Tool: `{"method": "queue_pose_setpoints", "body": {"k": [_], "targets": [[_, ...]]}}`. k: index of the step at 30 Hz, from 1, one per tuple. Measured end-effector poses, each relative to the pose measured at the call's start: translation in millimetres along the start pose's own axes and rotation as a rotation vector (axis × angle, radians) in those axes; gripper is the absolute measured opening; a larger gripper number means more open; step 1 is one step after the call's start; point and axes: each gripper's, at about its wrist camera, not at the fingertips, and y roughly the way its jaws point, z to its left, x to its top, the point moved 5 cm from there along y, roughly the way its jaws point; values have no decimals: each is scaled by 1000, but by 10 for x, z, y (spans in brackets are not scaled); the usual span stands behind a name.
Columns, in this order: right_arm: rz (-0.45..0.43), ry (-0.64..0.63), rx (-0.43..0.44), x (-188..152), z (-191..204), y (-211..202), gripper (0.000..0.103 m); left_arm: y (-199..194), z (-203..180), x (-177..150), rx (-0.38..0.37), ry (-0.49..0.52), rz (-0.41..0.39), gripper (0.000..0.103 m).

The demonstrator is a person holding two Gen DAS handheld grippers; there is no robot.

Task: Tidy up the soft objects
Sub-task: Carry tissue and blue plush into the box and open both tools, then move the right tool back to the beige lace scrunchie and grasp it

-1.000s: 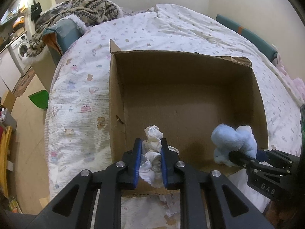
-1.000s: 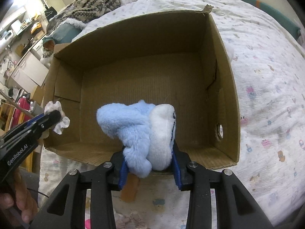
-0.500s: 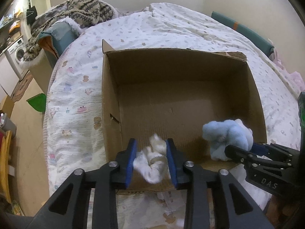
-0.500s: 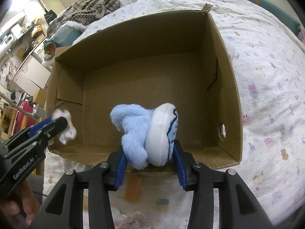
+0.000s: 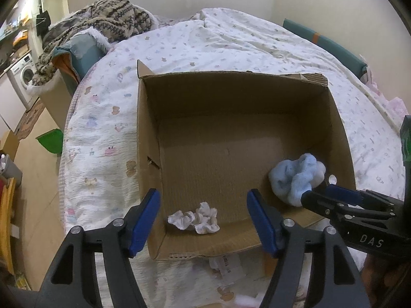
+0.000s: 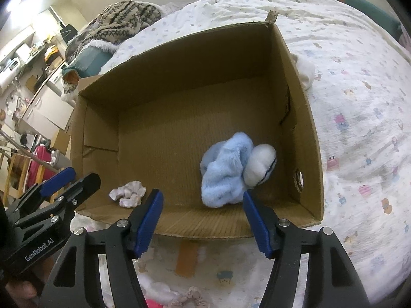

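Black left gripper (image 6: 59,179) marked "GenRobot.AI", right gripper (image 5: 326,192) marked "DAS"

Each hand-held gripper is black, with two long arms carrying triangular cut-outs, silver screw heads at the joints and blue pads on the fingers. The left hand-held gripper (image 5: 203,215) bears white "GenRobot.AI" lettering on its side; the right hand-held gripper (image 6: 203,211) bears "DAS".
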Motion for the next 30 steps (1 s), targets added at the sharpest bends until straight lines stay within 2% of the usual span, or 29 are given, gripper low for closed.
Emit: {"method": "queue_pose_setpoints", "body": {"k": [9, 20, 25, 30], "targets": [[-2, 6, 4, -2, -6, -23, 68, -51, 28, 7, 2, -12, -13, 67], [-5, 11, 7, -43, 10, -95, 68, -290, 130, -90, 6, -33, -42, 67], [-4, -2, 6, -102, 42, -160, 68, -386, 85, -172, 16, 10, -45, 67], [-15, -26, 11, -172, 73, -312, 68, -516, 114, -226, 5, 7, -56, 67]]}}
